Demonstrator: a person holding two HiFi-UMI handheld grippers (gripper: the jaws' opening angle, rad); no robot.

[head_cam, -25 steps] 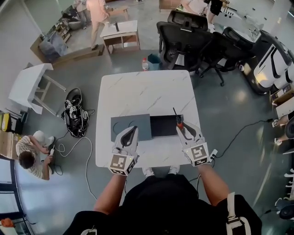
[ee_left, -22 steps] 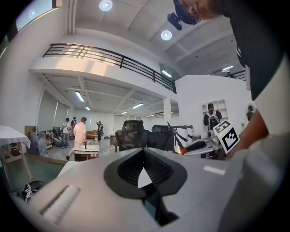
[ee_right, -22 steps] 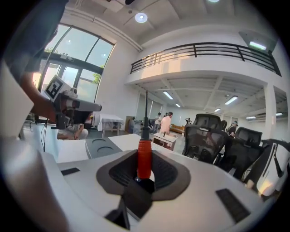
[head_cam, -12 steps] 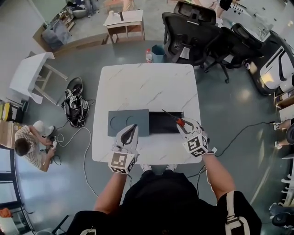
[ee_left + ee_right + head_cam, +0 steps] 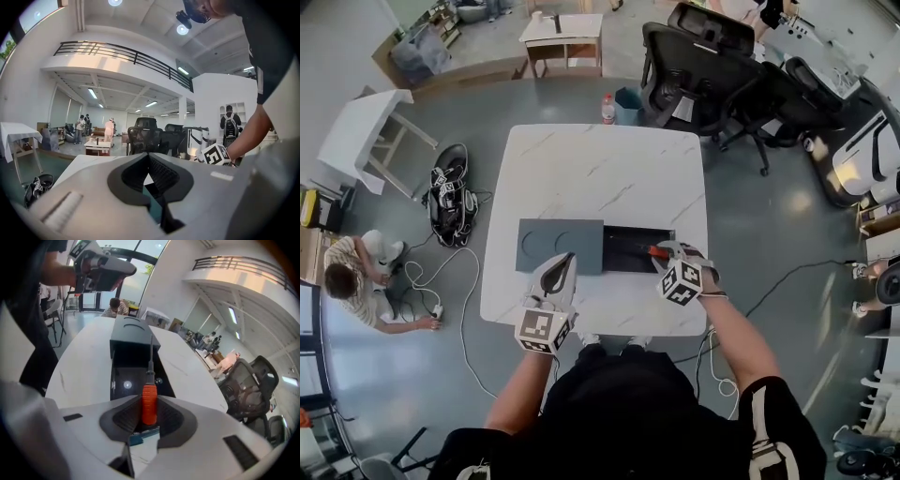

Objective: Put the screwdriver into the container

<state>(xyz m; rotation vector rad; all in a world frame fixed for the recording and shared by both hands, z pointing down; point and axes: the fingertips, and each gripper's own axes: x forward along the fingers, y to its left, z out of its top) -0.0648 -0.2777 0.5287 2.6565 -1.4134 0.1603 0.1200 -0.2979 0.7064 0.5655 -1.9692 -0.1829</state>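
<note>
The screwdriver (image 5: 149,405) is clamped by its orange handle between the right gripper's (image 5: 667,253) partly closed jaws. Its shaft is pointed left over the open container (image 5: 623,257) on the table's (image 5: 600,178) near half. The left gripper (image 5: 149,157) is seen shut and empty, just near of the lid (image 5: 561,244).

Black short-sleeved top (image 5: 628,403), white stripes (image 5: 761,448); pale grey left claw (image 5: 564,260), right claw (image 5: 664,251), square-marker cubes (image 5: 542,330)

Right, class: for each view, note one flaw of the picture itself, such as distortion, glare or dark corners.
Head view: wide-angle bend, the table edges bow. Left gripper view: black corners, ceiling lamps flare. Right gripper view: a glint on the container floor.
</note>
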